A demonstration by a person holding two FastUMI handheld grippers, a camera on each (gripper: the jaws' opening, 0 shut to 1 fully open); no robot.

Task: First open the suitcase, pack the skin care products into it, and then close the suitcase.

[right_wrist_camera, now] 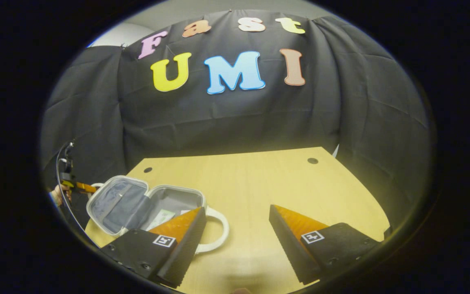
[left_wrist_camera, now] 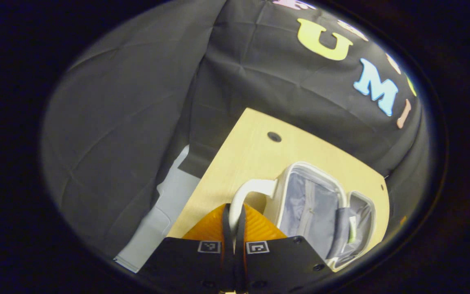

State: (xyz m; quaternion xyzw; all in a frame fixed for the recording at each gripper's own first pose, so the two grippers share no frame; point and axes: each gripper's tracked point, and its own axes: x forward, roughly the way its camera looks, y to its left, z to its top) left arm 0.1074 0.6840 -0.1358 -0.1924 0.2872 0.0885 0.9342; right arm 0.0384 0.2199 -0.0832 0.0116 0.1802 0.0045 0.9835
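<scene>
Suitcase [right_wrist_camera: 137, 206] open on near-left part of wooden desk [right_wrist_camera: 259, 183], both halves spread flat, grey lining up, small packets inside one half. Left tongs [left_wrist_camera: 233, 222] closed on white handle [left_wrist_camera: 245, 194] of lid half. Right tongs [right_wrist_camera: 237, 228] spread wide, holding nothing, hovering over desk just beside other white handle [right_wrist_camera: 218, 232]. Hand [right_wrist_camera: 57, 194] at far left edge.

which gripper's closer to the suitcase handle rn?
Left. The left gripper has its fingers shut on the suitcase handle. The right gripper hangs open over the table beside the suitcase, touching nothing.
</scene>
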